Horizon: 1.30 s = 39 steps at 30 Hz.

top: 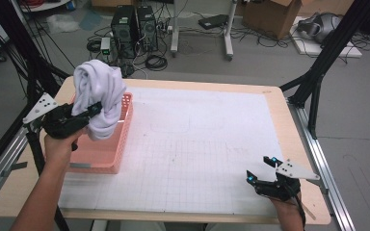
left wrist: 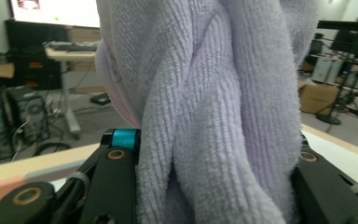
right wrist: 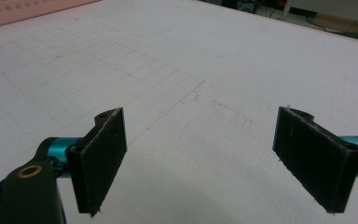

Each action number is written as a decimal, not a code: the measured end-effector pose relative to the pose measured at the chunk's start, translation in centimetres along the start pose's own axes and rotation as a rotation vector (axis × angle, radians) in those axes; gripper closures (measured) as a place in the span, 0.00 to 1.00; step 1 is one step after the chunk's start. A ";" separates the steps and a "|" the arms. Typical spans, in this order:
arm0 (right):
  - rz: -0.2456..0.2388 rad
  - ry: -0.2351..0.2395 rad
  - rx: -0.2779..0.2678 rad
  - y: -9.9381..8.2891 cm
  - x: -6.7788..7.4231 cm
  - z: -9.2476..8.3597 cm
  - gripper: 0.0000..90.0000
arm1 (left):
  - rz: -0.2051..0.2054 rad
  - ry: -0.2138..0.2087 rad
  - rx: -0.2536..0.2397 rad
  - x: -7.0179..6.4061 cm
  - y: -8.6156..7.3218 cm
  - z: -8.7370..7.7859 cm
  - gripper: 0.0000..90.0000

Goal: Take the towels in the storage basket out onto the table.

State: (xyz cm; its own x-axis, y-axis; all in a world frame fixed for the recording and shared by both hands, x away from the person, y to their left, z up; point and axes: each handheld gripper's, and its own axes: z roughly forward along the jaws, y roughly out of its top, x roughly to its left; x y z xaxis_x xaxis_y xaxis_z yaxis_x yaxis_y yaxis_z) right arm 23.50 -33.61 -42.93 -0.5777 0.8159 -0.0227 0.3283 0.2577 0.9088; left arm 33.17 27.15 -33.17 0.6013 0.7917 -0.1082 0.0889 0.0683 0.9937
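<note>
A pale lilac towel, bunched and twisted, hangs above the pink basket at the table's left. My left gripper is shut on the towel, holding it up over the basket. In the left gripper view the towel bulges thick between the two black jaws and hides most of what lies beyond. My right gripper rests near the table's front right corner, open. Its two black pads stand wide apart over the bare white mat with nothing between them.
A white gridded mat covers the wooden table. The pink basket's perforated wall lies far left in the right gripper view. Beyond the table's far edge the floor holds computer towers, cables and cardboard boxes. Black frame struts flank both sides.
</note>
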 end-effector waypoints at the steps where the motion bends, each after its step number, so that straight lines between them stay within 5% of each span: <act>1: 0.000 0.001 0.000 0.0 0.0 0.0 0.18 | 0.007 -0.021 0.000 -0.6 0.2 0.4 0.64; 6: -0.003 -0.003 -0.003 0.0 0.0 0.0 0.18 | 0.023 -0.072 -0.021 -2.0 0.7 1.2 0.64; 13: -0.008 0.003 -0.005 0.1 0.1 0.1 0.18 | 0.054 -0.184 -0.024 -5.9 1.5 3.6 0.64; 23: -0.003 0.006 -0.001 0.0 0.0 0.1 0.18 | 0.045 -0.257 0.011 -10.8 -0.2 7.4 0.63; 31: -0.003 0.009 0.005 0.0 0.0 0.2 0.18 | 0.043 -0.259 0.083 -13.3 -2.6 9.7 0.63; 39: -0.005 0.009 0.002 -0.1 -0.2 0.1 0.18 | 0.043 -0.235 0.203 -15.7 -7.1 13.1 0.62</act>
State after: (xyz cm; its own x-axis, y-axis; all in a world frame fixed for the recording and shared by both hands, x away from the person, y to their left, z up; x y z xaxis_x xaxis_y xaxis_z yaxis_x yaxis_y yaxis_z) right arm 23.66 -33.68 -43.09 -0.5858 0.8101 -0.0236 0.3270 0.2629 0.9077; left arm 33.48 6.25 -38.89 0.7730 0.6274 -0.0937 0.2021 -0.1035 0.9739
